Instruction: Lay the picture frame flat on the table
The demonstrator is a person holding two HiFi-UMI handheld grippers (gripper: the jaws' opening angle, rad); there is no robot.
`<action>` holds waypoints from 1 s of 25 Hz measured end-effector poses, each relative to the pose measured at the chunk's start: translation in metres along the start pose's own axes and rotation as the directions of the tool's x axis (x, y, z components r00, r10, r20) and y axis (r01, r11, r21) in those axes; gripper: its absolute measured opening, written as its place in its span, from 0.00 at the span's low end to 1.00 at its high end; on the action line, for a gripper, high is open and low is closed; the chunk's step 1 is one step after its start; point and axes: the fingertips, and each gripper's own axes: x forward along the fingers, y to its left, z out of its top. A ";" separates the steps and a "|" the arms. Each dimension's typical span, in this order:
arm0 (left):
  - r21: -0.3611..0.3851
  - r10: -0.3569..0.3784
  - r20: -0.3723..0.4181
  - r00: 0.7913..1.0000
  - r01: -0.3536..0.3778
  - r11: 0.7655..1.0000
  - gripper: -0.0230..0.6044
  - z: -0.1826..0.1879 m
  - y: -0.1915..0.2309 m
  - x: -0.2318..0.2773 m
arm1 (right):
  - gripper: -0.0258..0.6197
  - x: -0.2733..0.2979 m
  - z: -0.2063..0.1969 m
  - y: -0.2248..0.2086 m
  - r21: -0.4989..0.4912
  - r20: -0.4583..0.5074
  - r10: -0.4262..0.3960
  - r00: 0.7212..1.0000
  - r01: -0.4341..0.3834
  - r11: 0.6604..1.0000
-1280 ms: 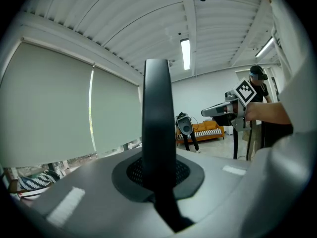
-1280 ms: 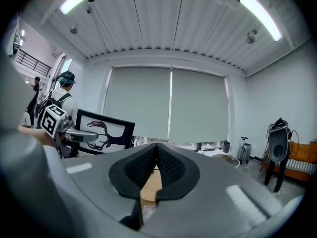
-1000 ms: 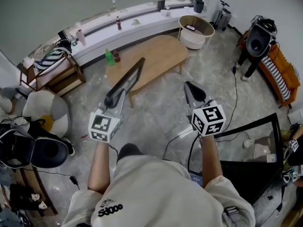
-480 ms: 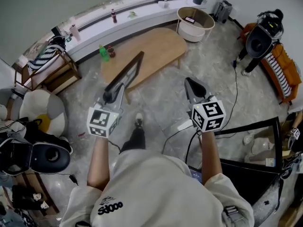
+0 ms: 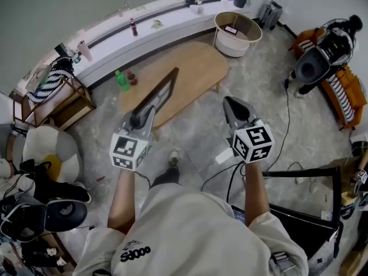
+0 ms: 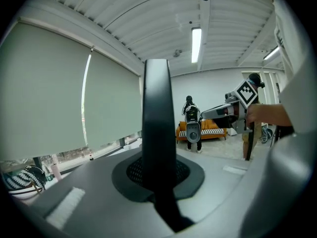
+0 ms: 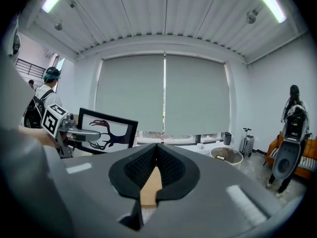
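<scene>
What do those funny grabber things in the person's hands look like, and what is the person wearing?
The left gripper and the right gripper are grey with black, pointed jaws. Each carries a white cube printed with black square markers. A dark cable trails down from the right one. The person wears a pale short-sleeved T-shirt with small black print on the back.

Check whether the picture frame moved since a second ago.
Yes: the picture frame has advanced slightly farther across the wooden table.
</scene>
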 end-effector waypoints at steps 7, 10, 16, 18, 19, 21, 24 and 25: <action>-0.013 -0.018 0.004 1.000 0.018 1.000 0.07 0.009 0.048 0.053 | 0.04 0.052 0.029 -0.019 -0.012 0.010 0.002 1.000 -0.002 1.000; -0.016 -0.025 0.004 1.000 0.025 1.000 0.07 0.011 0.061 0.068 | 0.04 0.068 0.030 -0.026 -0.028 -0.017 -0.014 1.000 0.013 1.000; -0.021 -0.046 0.009 0.999 0.046 0.999 0.07 0.012 0.080 0.096 | 0.04 0.097 0.028 -0.037 -0.027 -0.037 -0.024 0.999 0.023 0.999; -0.023 -0.050 0.008 0.999 0.050 0.998 0.07 0.010 0.088 0.104 | 0.04 0.107 0.029 -0.041 -0.014 -0.026 -0.031 0.999 0.030 0.999; -0.023 -0.051 0.007 0.999 0.051 0.998 0.07 0.008 0.092 0.107 | 0.04 0.112 0.029 -0.042 -0.009 -0.022 -0.033 0.999 0.033 0.999; -0.024 -0.056 0.006 0.998 0.056 0.998 0.07 0.006 0.100 0.114 | 0.04 0.123 0.029 -0.044 -0.005 -0.019 -0.038 0.999 0.038 0.999; -0.032 -0.064 0.005 0.998 0.064 0.997 0.07 0.000 0.115 0.124 | 0.04 0.138 0.029 -0.046 0.001 -0.024 -0.043 0.999 0.043 0.999; -0.038 -0.066 0.006 0.998 0.066 0.997 0.07 -0.002 0.121 0.129 | 0.04 0.144 0.029 -0.047 0.002 -0.025 -0.047 0.999 0.047 0.999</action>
